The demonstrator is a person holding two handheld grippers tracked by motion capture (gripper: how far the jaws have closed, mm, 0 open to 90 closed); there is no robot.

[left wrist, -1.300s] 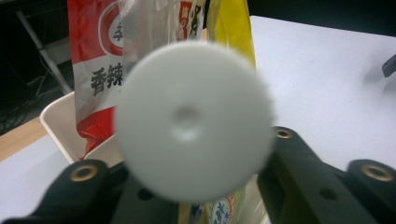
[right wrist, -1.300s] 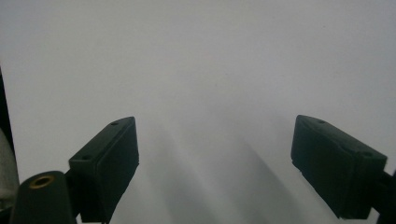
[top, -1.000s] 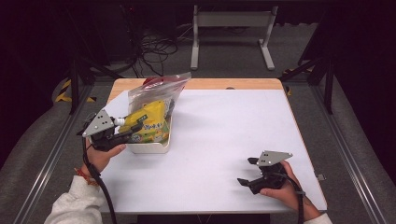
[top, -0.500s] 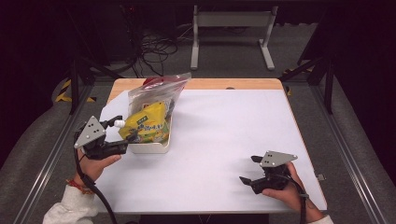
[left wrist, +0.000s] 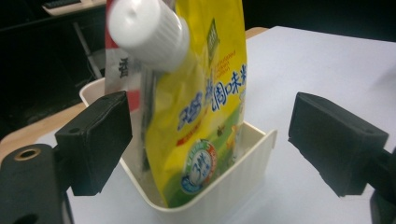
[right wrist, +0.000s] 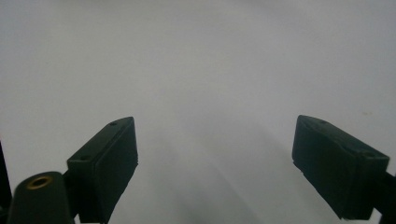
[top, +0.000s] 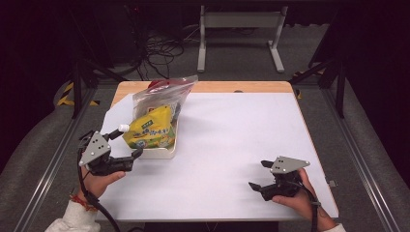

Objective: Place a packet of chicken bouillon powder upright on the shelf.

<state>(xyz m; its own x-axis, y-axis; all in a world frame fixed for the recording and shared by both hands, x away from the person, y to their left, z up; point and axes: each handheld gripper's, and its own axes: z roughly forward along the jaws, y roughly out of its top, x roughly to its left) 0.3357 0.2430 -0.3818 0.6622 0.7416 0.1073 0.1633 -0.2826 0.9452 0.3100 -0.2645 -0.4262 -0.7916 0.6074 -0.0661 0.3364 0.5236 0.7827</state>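
A yellow spout pouch [top: 151, 129] with a white cap [top: 124, 128] stands tilted in a cream tray [top: 159, 153] on the left of the white table. My left gripper [top: 125, 144] is open just front-left of the tray. In the left gripper view, the pouch [left wrist: 205, 107] and its cap [left wrist: 149, 30] rise beyond my left gripper [left wrist: 215, 140]; the jaws stand wide apart, touching nothing. The tray's ribbed wall [left wrist: 233, 186] is close below. My right gripper [top: 258, 175] rests open near the front right, with bare table between the jaws of the right gripper [right wrist: 229, 163].
A clear zip bag [top: 162, 94] with red and dark contents leans behind the pouch, over the tray's far end. The wooden table edge [top: 232, 87] runs along the back. Metal rails flank both sides of the table.
My left gripper has drawn back from the pouch toward the front-left corner. The pouch stays in the tray. The right hand has shifted slightly toward the front edge.
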